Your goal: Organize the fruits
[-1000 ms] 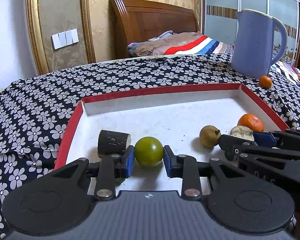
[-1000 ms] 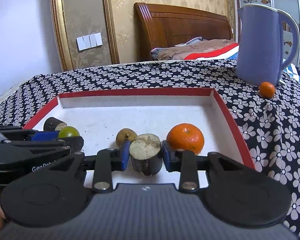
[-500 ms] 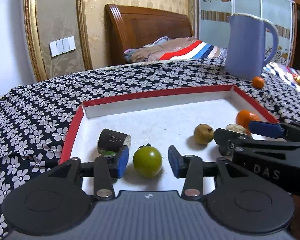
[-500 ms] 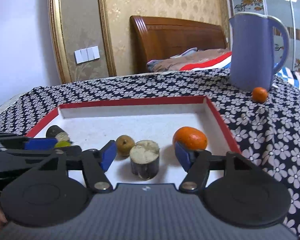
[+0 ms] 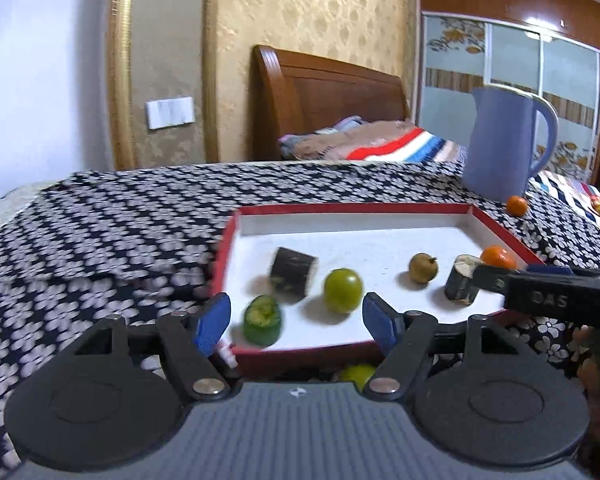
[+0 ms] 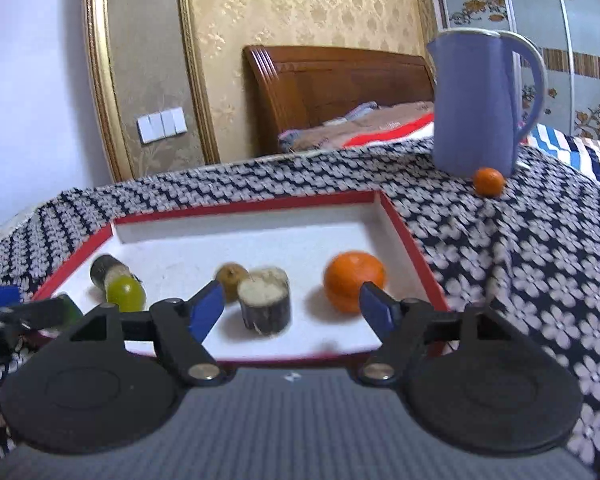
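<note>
We see a red-rimmed tray (image 5: pixel 496 226) on the flowered cloth (image 5: pixel 112 220), and go across it from its left edge. Near the front-left corner lies a cut green piece (image 5: pixel 262 320), behind it a dark cylinder piece (image 5: pixel 292 274) on its side, then a round green fruit (image 5: pixel 343 290). Our left gripper (image 5: pixel 296 320) hangs at the tray's front edge, jaws spread wide and empty. Toward the middle sits a small brown fruit (image 6: pixel 230 278) touching an upright dark stump (image 6: pixel 265 305). Our right gripper (image 6: pixel 292 308) is likewise released, gripping nothing. By the right edge rests an orange (image 6: pixel 354 286). Beyond the tray's far-right corner, a blue jug (image 6: pixel 480 104) stands with a small orange (image 6: pixel 488 181) against its base.
</note>
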{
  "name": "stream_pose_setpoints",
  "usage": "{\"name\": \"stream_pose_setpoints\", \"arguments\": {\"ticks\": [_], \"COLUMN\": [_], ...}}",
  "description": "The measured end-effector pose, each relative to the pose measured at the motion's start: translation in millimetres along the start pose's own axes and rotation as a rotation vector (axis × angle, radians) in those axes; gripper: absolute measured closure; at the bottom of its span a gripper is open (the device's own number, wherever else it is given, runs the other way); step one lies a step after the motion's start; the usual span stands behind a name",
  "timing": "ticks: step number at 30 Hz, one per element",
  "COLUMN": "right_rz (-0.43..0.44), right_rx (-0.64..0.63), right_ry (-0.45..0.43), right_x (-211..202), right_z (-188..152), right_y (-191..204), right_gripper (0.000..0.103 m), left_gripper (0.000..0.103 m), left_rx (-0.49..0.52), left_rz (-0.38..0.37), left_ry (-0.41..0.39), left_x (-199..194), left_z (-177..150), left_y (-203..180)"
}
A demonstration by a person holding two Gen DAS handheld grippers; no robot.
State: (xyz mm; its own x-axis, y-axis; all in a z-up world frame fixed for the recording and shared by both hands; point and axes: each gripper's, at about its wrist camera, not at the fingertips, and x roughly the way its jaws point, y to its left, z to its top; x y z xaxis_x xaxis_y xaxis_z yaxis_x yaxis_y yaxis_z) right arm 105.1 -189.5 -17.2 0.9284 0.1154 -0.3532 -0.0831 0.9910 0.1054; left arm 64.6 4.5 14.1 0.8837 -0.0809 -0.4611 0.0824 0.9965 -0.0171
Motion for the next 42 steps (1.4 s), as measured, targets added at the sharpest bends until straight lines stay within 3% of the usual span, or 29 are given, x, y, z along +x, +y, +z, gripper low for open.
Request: {"name": "stream_pose_setpoints", "arguments": {"ticks": [11,22,31,38,40,42], "right_rz": [0.078,0.1,0.114,0.116,0.117,0.116], "right_rx": [-0.014,0.03,0.033,0.035,0.037,0.039], "right_ry": [-0.012,0.027,0.043,0.053,0.054,0.058], "right_x": [-51.3,-50.7,-47.3,-44.6,-44.2,-43.4], "right_z": [-18.3,-28.6,-30.3,-30.6,-30.8,-31.0], "right_y": [-3.0,-9.3,-9.5,-9.8,-10.1,-10.7], "right_gripper": [0.03,0.03,0.03,0.03,0.03,0.03], "left_gripper": [0.031,0.031,0.031,0.055,0.071,0.071], "left_rx": [-0.001,0.093,0.105,0.163,0.163,0.156], "left_rz": [-0.015,-0.025,-0.024,-0.031,-0.035,-0.04], "left_ry": [0.008,0.07,0.107,0.117,0.133,0.139], "left_x": [-28.2,-25.5,-22.1,-18.6,-15.5,-14.6], "left_z": [-23.7,-35.6,-40.3,-43.0,-43.4,-43.5], "left_y": [9.7,-2.8,-1.1,-11.4,-11.7,-10.6]}}
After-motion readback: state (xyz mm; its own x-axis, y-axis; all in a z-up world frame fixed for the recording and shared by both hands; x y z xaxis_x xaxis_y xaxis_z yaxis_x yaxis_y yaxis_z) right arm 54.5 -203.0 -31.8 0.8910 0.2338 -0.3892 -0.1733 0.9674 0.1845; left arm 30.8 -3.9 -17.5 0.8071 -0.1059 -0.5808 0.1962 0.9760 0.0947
